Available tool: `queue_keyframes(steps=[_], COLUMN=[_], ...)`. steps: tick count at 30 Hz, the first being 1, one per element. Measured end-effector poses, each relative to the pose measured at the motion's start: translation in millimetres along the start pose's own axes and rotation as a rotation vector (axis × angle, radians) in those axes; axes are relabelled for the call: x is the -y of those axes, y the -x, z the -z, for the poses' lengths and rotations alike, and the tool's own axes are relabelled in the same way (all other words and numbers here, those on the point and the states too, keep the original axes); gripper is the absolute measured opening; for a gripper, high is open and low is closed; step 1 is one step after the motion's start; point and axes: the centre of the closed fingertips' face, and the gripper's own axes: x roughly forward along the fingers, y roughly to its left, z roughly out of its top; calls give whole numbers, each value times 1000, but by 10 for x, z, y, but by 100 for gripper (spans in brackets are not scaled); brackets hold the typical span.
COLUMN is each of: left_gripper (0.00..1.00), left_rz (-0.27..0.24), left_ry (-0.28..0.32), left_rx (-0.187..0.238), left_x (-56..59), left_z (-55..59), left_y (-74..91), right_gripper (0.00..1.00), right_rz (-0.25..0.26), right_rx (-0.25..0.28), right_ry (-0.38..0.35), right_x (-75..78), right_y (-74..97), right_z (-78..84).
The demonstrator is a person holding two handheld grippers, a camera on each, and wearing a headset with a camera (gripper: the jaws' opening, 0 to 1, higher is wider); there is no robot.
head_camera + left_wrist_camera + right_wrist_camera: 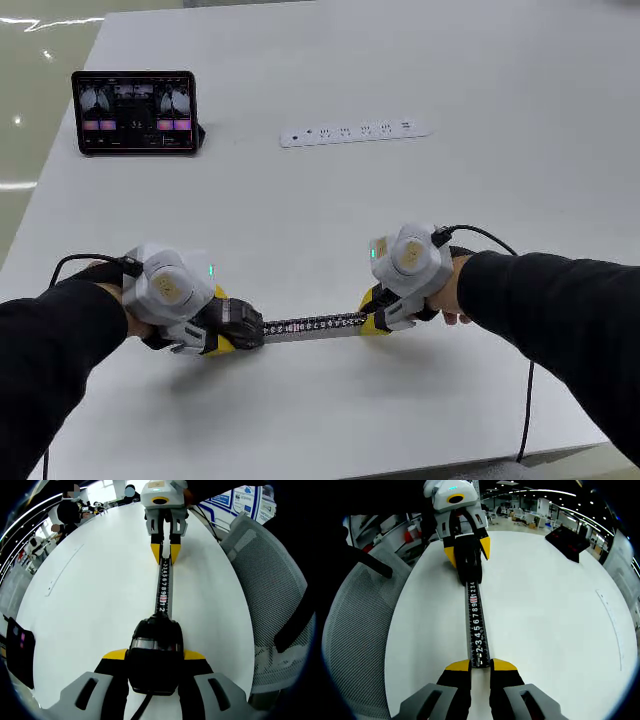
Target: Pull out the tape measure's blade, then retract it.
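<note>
My left gripper (155,655) clamps the tape measure (155,632) while my right gripper (481,666) pinches the tip of the blade (475,622), which runs straight between them.

From the head: looks forward and down on the table (400,200) from above its near edge, both grippers close below. From the left gripper (225,322): sits low, tight behind the case (154,650), faces along the blade (163,587) toward the right gripper (166,557). From the right gripper: sits low at the blade's end, faces back at the left one. Shares blade, case and tabletop across all three.
</note>
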Motion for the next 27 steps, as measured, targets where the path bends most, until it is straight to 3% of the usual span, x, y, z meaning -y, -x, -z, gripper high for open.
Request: queue_keyframes(steps=[27], left_gripper=[33], left_rz=[2], left_ry=[0], left_rx=[-1], left_x=[-12], left_z=[4], left_y=[-14], right_gripper=[9], right_rz=[11], right_rx=[-18], right_ry=[-14], right_x=[24], right_y=[125], right_z=[185])
